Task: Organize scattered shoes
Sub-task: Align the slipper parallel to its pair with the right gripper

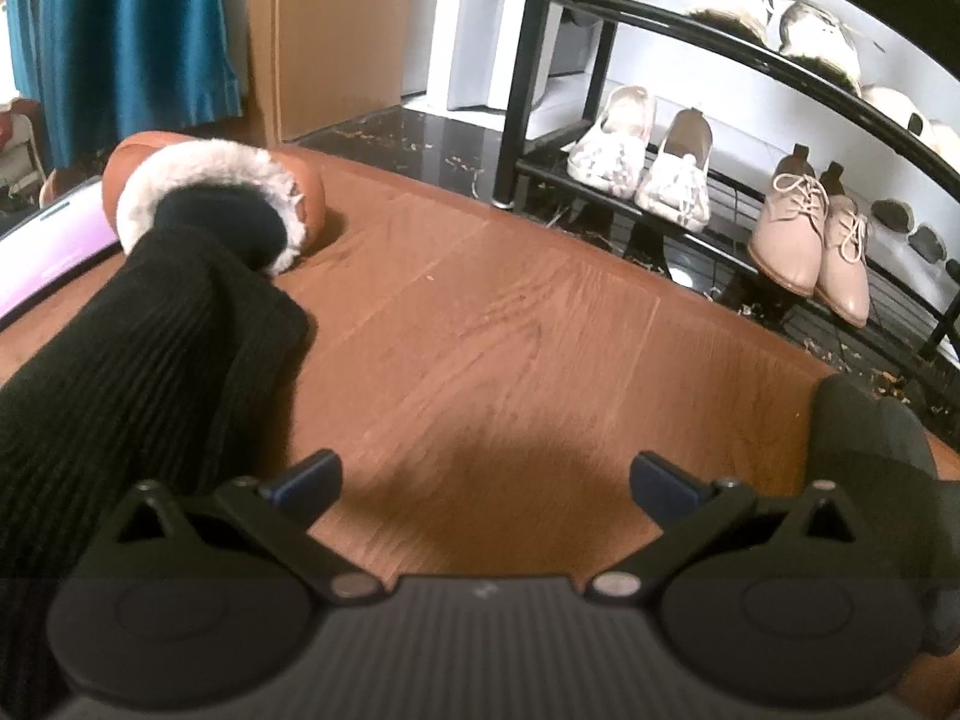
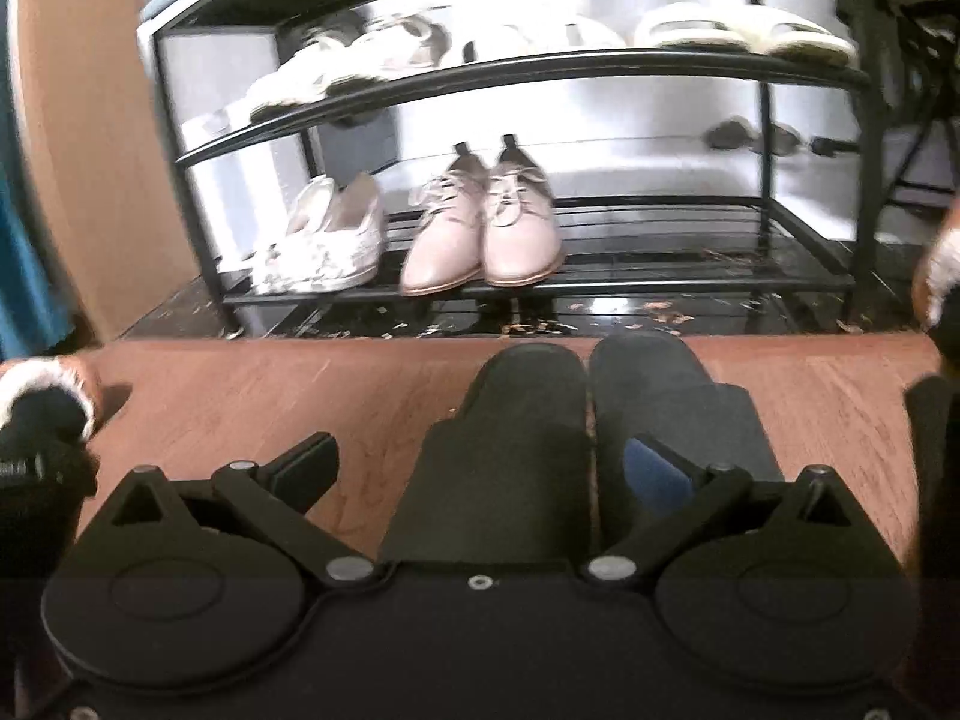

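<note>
Two dark shoes lie side by side on the wooden floor, toes toward the rack: a black one (image 2: pixel 528 414) and a dark grey one (image 2: pixel 666 390). My right gripper (image 2: pixel 483 471) is open just above them; the black shoe lies between its fingers and the right fingertip (image 2: pixel 654 474) overlaps the grey shoe. My left gripper (image 1: pixel 486 477) is open over bare floor, holding nothing. One dark shoe (image 1: pixel 870 438) shows at the right edge of the left wrist view. The black metal shoe rack (image 2: pixel 540 285) holds pink lace-up shoes (image 2: pixel 486 228) and white shoes (image 2: pixel 324 246) on its lower shelf.
A person's leg in black ribbed trousers (image 1: pixel 150 348) stands at the left, its foot in a brown fur-lined slipper (image 1: pixel 222 180). A second such slipper (image 2: pixel 936 282) is at the right edge. Pale furry slippers (image 2: pixel 744 30) fill the upper shelf. A blue curtain (image 1: pixel 132 30) hangs behind.
</note>
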Motion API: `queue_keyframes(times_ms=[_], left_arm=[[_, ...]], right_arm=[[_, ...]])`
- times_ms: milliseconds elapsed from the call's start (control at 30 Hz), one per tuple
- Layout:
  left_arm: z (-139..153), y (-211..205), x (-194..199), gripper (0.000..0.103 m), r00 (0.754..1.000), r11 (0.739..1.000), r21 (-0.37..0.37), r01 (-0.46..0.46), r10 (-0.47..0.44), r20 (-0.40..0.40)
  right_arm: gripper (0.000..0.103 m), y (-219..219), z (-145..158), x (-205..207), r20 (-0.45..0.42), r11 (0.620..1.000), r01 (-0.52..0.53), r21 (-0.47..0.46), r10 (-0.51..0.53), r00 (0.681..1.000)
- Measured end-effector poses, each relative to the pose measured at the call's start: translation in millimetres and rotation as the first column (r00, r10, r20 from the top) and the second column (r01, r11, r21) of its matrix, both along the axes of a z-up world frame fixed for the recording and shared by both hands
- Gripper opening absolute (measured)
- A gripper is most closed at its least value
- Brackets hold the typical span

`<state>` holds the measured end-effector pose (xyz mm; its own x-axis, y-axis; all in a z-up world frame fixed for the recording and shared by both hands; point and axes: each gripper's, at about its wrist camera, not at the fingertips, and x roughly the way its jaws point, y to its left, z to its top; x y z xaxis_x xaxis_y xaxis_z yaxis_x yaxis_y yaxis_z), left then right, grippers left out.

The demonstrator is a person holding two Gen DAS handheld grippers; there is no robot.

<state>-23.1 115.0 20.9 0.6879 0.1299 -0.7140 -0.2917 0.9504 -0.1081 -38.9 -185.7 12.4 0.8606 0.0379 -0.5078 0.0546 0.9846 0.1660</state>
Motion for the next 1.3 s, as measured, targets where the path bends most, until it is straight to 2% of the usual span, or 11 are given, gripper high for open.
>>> queue_keyframes(times_ms=[200, 300, 467, 600, 700, 900, 1067, 1133, 1300], left_arm=[[-1, 0, 2, 0.102, 1.0, 1.0, 0.003, -0.008, 0.008, -0.019], [0, -1, 3, 0.102, 1.0, 1.0, 0.021, 0.0, 0.0, -0.023], [2, -1, 6, 0.102, 0.999, 0.998, 0.057, -0.012, 0.014, -0.037], [-1, 2, 8, 0.102, 0.999, 1.0, 0.012, 0.003, -0.003, -0.038], [-2, -2, 10, 0.102, 0.999, 0.999, 0.028, 0.024, -0.022, -0.046], [-2, -17, 15, 0.103, 0.993, 0.995, 0.04, 0.089, -0.086, -0.084], [-5, -41, 27, 0.102, 0.98, 0.98, 0.11, 0.165, -0.15, -0.128], [-5, -57, 32, 0.102, 0.973, 0.967, 0.15, 0.208, -0.188, -0.136], [-8, -84, 36, 0.102, 0.952, 0.944, 0.164, 0.288, -0.263, -0.159]], right_arm=[[0.103, 10, -7, -13, 0.043, 0.984, 0.023, -0.175, -0.016, 0.999], [0.103, 11, -8, -14, 0.045, 0.985, 0.014, -0.171, -0.007, 0.999], [0.103, 10, -11, -27, 0.039, 0.985, 0.06, -0.161, -0.054, 0.998], [0.103, 7, -15, -34, 0.038, 0.989, 0.032, -0.145, -0.026, 0.999], [0.103, 3, -14, -33, 0.043, 0.992, 0.046, -0.12, -0.041, 0.998], [0.103, -3, -19, -33, 0.027, 0.988, 0.08, -0.134, -0.077, 0.997], [0.103, -10, -22, -34, 0.008, 0.986, 0.107, -0.126, -0.107, 0.994], [0.103, -12, -22, -34, 0.007, 0.986, 0.114, -0.121, -0.114, 0.993], [0.103, -15, -22, -34, 0.004, 0.986, 0.131, -0.107, -0.132, 0.991]])
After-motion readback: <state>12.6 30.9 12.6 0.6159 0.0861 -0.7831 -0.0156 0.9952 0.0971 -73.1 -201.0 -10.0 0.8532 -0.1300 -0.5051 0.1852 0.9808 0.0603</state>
